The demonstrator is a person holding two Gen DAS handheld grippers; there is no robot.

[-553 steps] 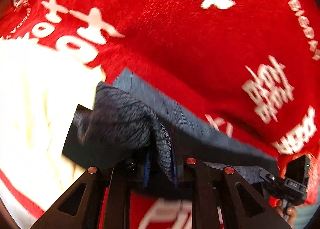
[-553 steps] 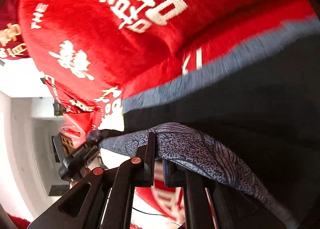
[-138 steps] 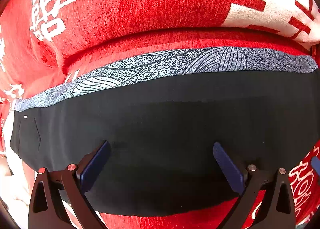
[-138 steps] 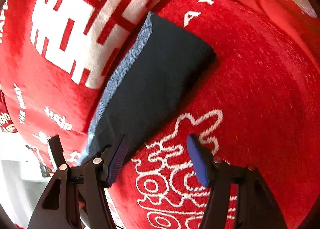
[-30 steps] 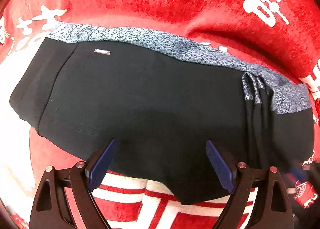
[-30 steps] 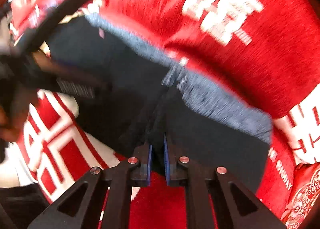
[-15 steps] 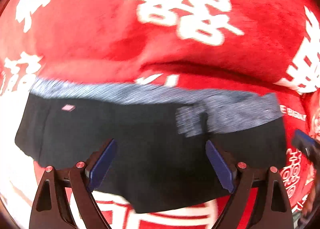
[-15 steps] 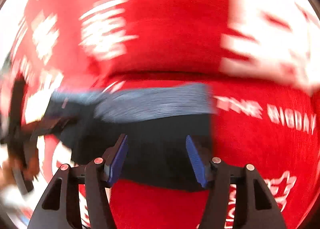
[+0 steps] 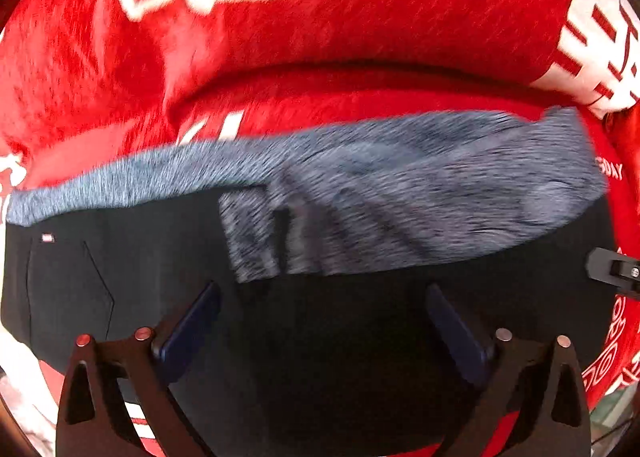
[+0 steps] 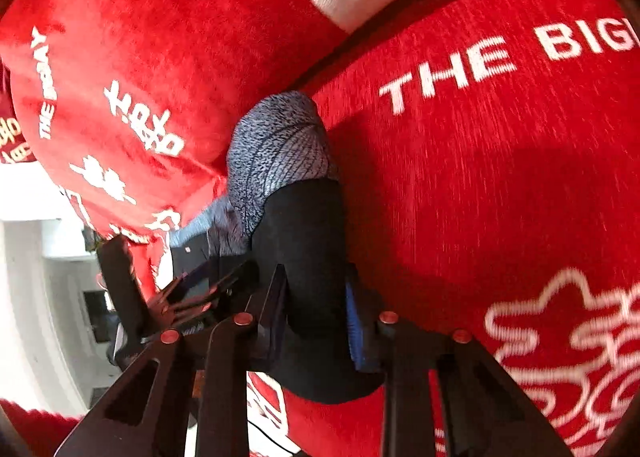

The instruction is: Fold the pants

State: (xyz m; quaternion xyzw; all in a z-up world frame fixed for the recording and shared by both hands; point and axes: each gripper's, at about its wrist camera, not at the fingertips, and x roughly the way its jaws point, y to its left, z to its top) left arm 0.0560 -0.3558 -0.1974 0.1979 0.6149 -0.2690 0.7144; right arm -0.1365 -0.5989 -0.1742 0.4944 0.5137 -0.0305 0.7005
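Lettering "THE BIG" (image 10: 508, 53) crosses red blanket (image 10: 500, 185) beside pants (image 10: 300, 257).

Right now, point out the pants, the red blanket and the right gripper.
pants (image 9: 320, 337), left wrist view, black panel.
red blanket (image 10: 480, 177), right wrist view, bare patch below the lettering.
right gripper (image 10: 316, 317), right wrist view, between its fingers, closed on the fold.

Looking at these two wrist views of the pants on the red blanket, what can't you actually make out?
- Left wrist view: the pattern on the grey band of the pants is smeared by motion blur.
- Left wrist view: the pants' near edge is hidden behind the open left tongs.
- Right wrist view: the right tongs close on the black fold; the pads' contact is hidden by fabric.
- Right wrist view: the blanket lettering "THE BIG" is cut off at the edge.
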